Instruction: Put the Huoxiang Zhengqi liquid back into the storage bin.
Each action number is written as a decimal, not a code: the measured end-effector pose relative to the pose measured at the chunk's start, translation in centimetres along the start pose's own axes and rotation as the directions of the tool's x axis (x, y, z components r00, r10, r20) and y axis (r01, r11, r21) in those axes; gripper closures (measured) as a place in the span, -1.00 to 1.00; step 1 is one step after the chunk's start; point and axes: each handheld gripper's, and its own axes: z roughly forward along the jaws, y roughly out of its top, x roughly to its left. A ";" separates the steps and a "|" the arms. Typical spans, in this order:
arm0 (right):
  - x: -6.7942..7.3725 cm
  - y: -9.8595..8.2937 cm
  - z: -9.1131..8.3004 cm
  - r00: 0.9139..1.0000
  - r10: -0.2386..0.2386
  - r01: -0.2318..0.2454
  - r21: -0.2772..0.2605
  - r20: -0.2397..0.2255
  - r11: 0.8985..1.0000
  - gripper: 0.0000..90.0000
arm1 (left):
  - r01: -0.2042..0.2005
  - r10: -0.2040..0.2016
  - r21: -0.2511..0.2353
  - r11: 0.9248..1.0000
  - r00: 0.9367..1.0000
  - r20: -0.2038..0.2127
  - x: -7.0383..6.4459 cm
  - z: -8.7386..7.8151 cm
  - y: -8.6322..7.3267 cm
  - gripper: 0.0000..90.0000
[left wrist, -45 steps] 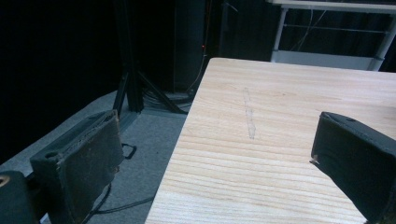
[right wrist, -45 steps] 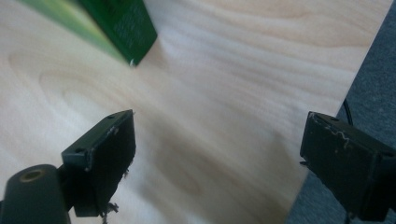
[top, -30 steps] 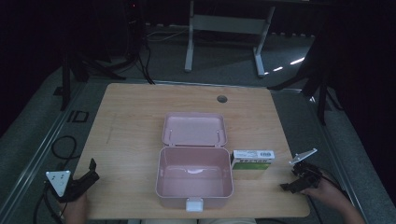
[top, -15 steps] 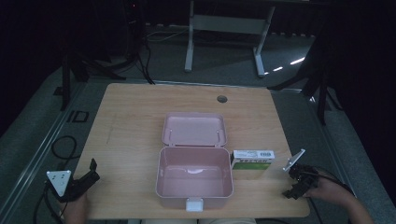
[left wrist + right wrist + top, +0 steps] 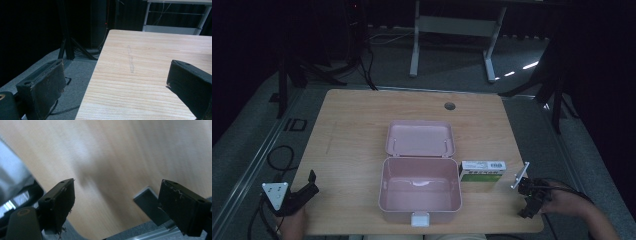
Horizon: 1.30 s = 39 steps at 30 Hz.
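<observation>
1. High view shows a wooden worktop (image 5: 357, 130) with a pink box (image 5: 420, 190) standing open near its front edge. The lid (image 5: 420, 138) of the box lies flat behind it, and the inside looks empty.
2. A small green and white carton (image 5: 482, 170) lies just beside the right wall of the pink box. It is the thing nearest to the right gripper (image 5: 529, 200).
3. The right gripper sits at the front right corner of the worktop, held by a hand (image 5: 562, 200), and is apart from the carton.
4. In the right gripper view the picture is blurred, but the two black jaws stand wide apart with nothing between them, over the wood near the edge.
5. The left gripper (image 5: 302, 192) is at the front left corner of the worktop, well apart from the box.
6. In the left gripper view its jaws are also spread wide and hold nothing; bare wood and the grey floor (image 5: 75, 72) lie between them.
</observation>
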 end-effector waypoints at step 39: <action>6.0 6.3 -1.4 0.937 -0.350 0.350 0.010 0.018 0.937 -0.52 | 0.001 -0.001 0.000 1.000 1.000 0.011 0.0 0.0 0.0 -0.95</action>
